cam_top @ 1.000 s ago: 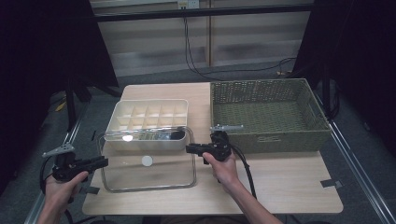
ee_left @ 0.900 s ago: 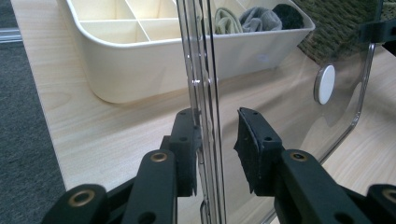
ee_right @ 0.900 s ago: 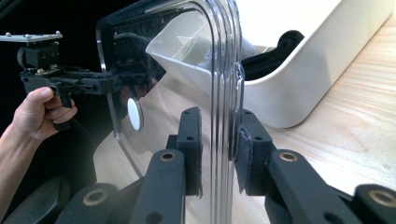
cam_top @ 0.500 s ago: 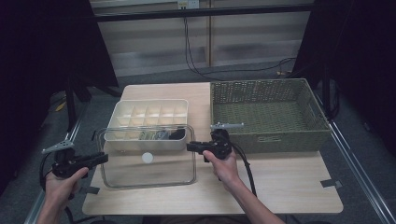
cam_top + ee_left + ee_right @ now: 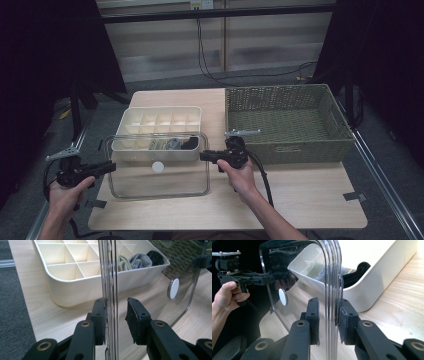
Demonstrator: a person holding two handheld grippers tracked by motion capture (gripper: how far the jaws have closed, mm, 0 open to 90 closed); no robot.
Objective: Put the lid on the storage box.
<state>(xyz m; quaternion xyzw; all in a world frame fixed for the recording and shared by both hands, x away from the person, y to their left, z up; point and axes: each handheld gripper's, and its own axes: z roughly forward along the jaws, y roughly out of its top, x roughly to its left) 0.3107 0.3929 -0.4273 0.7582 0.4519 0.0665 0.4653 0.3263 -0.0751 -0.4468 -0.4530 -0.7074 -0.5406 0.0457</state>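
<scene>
Cream tray (image 5: 159,149) sits mid-table, split into small square cells. Most cells are bare; along its near-right row there are rolled socks (image 5: 136,261): a pale green one, a grey one, a black one at the corner. Off to the right stands the green wicker basket (image 5: 287,142), nothing in it that I can make out.

Now the clear lid (image 5: 159,186): I've got it between both tongs, over the near edge of the tray and the bare table (image 5: 300,195) in front. A white round knob (image 5: 158,167) sits in its middle.

My left gripper (image 5: 106,167) is at the lid's left edge. In the left gripper view one pad (image 5: 100,322) lies against the clear rim, the other stands a little off it, so the jaws are partly apart with the rim between them.

My right gripper (image 5: 204,156) is at the lid's right edge. In the right gripper view the rim runs between the pads, both very close to it; whether they actually pinch it, I cannot tell.

Against a second ago: the lid's far edge lay across the tray's near row then, and now it sits the same way, slightly higher over the tray. My left hand (image 5: 67,192) has edged in a touch; the right gripper has hardly shifted. Tray and basket haven't budged.
</scene>
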